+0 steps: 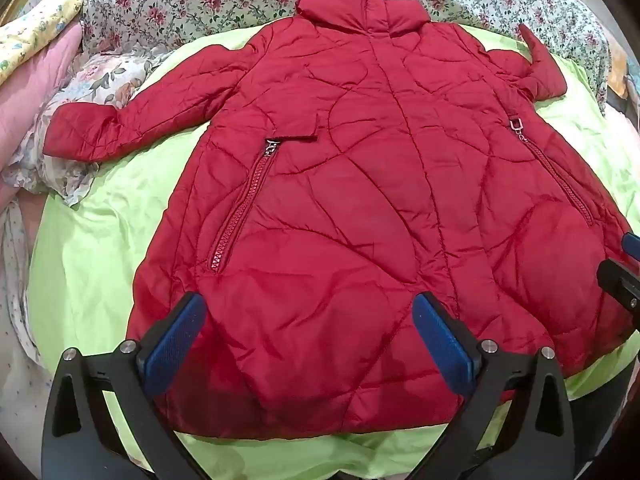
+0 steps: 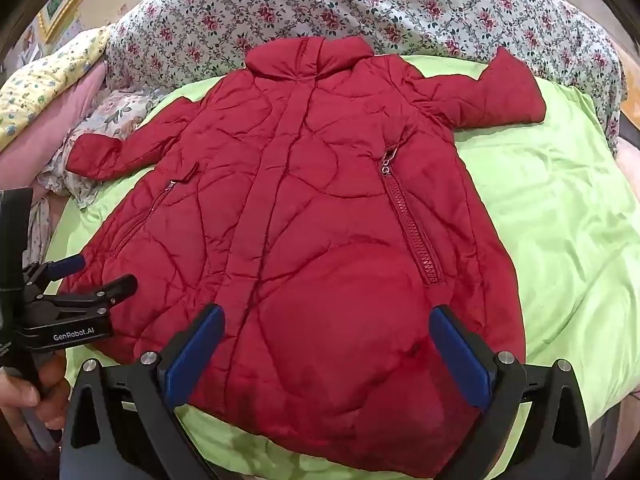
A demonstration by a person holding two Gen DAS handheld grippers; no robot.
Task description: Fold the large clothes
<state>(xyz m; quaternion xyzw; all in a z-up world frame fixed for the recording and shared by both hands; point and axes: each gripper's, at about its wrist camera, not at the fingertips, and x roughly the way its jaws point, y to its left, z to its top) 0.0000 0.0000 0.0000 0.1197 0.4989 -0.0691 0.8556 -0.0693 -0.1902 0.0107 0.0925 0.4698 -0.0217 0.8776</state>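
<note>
Red coat point(image 1: 360, 208) flat on green sheet point(image 1: 100, 248); left gripper point(image 1: 308, 320), right gripper point(image 2: 326, 332) gaping above hem

This is a bedroom in someone's home; a bed point(image 2: 560, 208) is spread with a lime-green sheet point(image 1: 104, 240); a rose-print quilt point(image 2: 360, 4) is heaped along its far side; a yellow patterned pillow point(image 2: 44, 80) and a pink blanket point(image 1: 28, 92) are piled at the left; a gilt picture frame point(image 2: 72, 0) hangs on the wall beyond.
</note>
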